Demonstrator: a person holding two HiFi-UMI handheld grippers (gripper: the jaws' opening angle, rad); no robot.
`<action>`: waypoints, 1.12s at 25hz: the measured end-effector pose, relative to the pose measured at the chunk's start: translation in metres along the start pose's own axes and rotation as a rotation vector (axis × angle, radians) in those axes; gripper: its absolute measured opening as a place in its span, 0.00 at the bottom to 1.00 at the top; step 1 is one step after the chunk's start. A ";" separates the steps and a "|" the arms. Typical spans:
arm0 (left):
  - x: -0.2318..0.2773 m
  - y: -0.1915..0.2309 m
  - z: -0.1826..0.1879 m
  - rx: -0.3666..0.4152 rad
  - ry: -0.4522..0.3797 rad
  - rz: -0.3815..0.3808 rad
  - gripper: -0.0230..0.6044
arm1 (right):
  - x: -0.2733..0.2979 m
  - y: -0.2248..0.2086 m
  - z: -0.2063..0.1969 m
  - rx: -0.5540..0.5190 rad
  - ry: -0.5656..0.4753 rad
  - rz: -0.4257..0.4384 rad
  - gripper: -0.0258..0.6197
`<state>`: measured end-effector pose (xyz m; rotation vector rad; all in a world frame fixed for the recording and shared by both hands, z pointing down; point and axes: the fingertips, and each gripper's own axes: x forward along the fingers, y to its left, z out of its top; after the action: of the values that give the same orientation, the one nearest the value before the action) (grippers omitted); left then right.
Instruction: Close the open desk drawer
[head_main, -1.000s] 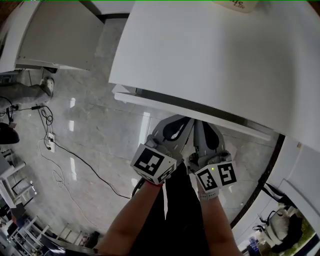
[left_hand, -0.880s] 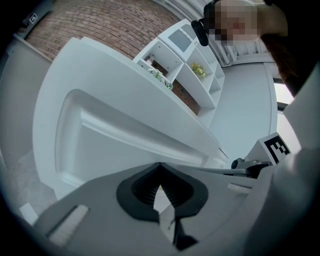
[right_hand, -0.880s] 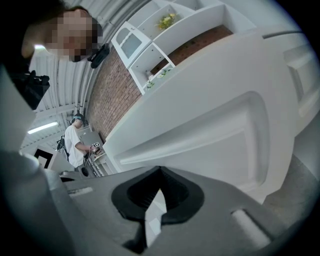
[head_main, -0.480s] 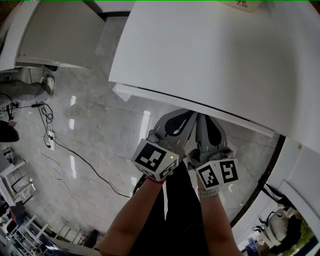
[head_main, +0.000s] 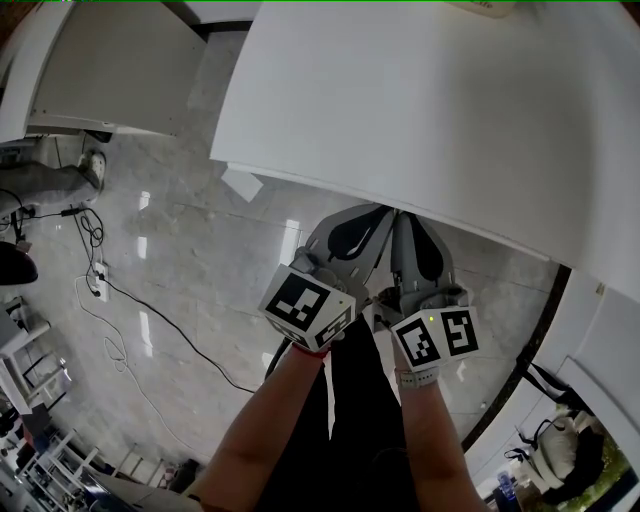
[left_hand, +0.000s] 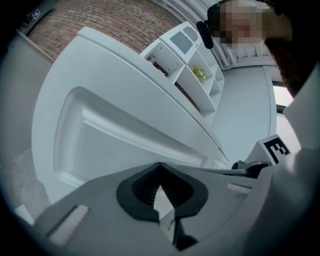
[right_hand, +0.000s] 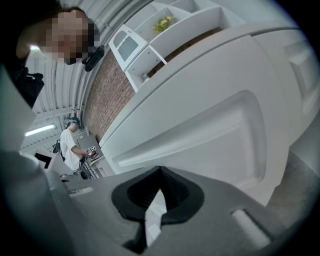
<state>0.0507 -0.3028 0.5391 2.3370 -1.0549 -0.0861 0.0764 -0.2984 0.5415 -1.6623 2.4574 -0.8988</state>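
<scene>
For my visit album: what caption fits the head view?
The left gripper and right gripper, jaws shut, at the almost-closed drawer under a white desk.

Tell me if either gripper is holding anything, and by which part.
Nothing is held. The left gripper and right gripper both have their jaws together with nothing between them, pointed at the white drawer front.

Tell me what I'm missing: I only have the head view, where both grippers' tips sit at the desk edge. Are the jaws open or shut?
Observer: The left gripper is shut, tips together, nothing between them.
Operator: And the right one?
Observer: The right gripper is also shut and empty.
Operator: What do they point at?
Observer: The white drawer front, with a recessed panel, fills both gripper views just beyond the tips. I cannot tell whether they touch it.
</scene>
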 end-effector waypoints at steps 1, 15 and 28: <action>0.001 0.000 0.000 -0.001 0.000 -0.001 0.04 | 0.000 -0.001 0.001 0.001 -0.003 -0.002 0.04; 0.004 0.002 0.007 -0.034 -0.020 -0.018 0.04 | 0.004 -0.003 0.003 0.009 -0.020 -0.005 0.04; -0.021 0.006 -0.012 0.057 0.057 0.033 0.04 | -0.028 0.007 -0.008 -0.114 0.001 -0.001 0.04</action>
<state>0.0362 -0.2853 0.5491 2.3577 -1.0808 0.0232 0.0797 -0.2693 0.5368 -1.6970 2.5544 -0.7731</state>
